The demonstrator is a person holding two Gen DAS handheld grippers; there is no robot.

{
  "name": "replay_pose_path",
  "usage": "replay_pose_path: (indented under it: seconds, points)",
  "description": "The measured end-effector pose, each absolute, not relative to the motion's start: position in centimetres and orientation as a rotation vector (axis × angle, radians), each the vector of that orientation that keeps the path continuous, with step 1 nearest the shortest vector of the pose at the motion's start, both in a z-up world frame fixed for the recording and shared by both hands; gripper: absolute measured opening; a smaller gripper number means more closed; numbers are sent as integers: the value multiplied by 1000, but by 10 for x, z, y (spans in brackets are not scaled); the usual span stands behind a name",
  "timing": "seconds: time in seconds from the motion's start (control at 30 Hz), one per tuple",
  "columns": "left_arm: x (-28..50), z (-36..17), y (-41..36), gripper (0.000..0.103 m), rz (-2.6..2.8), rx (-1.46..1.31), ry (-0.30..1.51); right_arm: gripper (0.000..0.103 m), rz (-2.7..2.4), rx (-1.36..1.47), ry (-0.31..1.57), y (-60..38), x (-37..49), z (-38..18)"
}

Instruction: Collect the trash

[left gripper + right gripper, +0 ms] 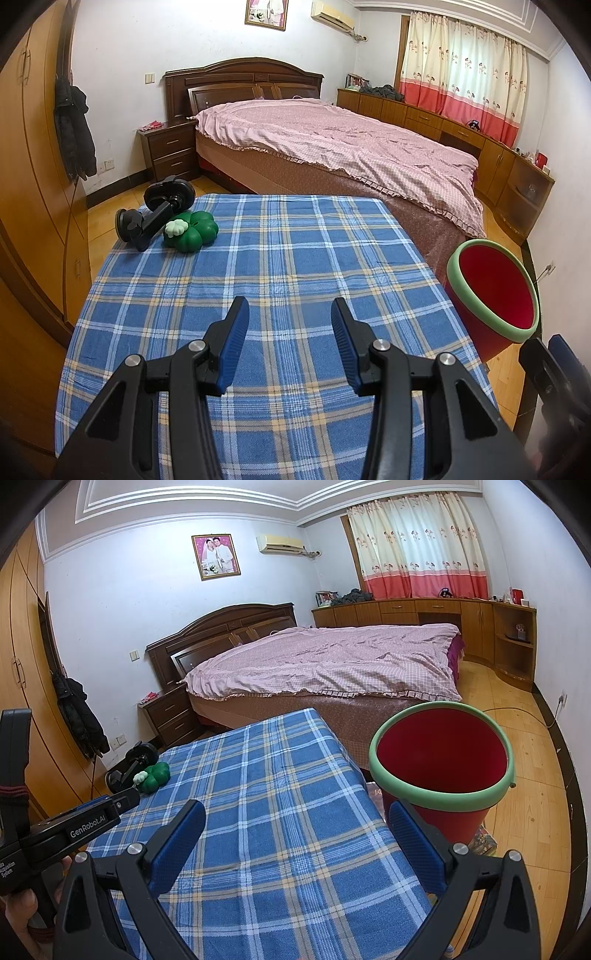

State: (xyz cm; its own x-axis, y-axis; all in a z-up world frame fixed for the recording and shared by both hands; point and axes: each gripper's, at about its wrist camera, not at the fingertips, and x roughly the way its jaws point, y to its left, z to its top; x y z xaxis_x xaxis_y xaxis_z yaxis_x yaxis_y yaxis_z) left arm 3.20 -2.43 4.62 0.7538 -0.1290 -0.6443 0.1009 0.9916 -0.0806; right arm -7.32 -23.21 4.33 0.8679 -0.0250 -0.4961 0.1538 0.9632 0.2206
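A red bucket with a green rim (pixel 493 291) (pixel 441 760) stands off the right edge of the table; its inside looks empty. The table carries a blue plaid cloth (pixel 280 266) (pixel 266 794). At its far left corner lie a green clover-shaped object with a small white clover on it (pixel 192 230) (pixel 155 773) and a black suction mount (pixel 155 214) (pixel 129 764). My left gripper (pixel 290 314) is open and empty over the near middle of the cloth. My right gripper (pixel 297 819) is open and empty over the table's right edge, just short of the bucket.
A bed with a pink cover (pixel 332 147) (pixel 325 661) stands behind the table. A wooden wardrobe (pixel 33 166) with a dark coat (pixel 74 133) lines the left wall. A dark nightstand (pixel 170 151) and low wooden cabinets (pixel 424 613) stand beyond. The left gripper's body (pixel 55 830) shows at left in the right wrist view.
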Motion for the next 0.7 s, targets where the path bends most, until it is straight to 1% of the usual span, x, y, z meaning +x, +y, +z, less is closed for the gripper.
replay_pose_path:
  seconds: [0.7]
  points:
    - [33,51,-23,46,-125,-44,698,102,-100,251,502,-229,-73,45]
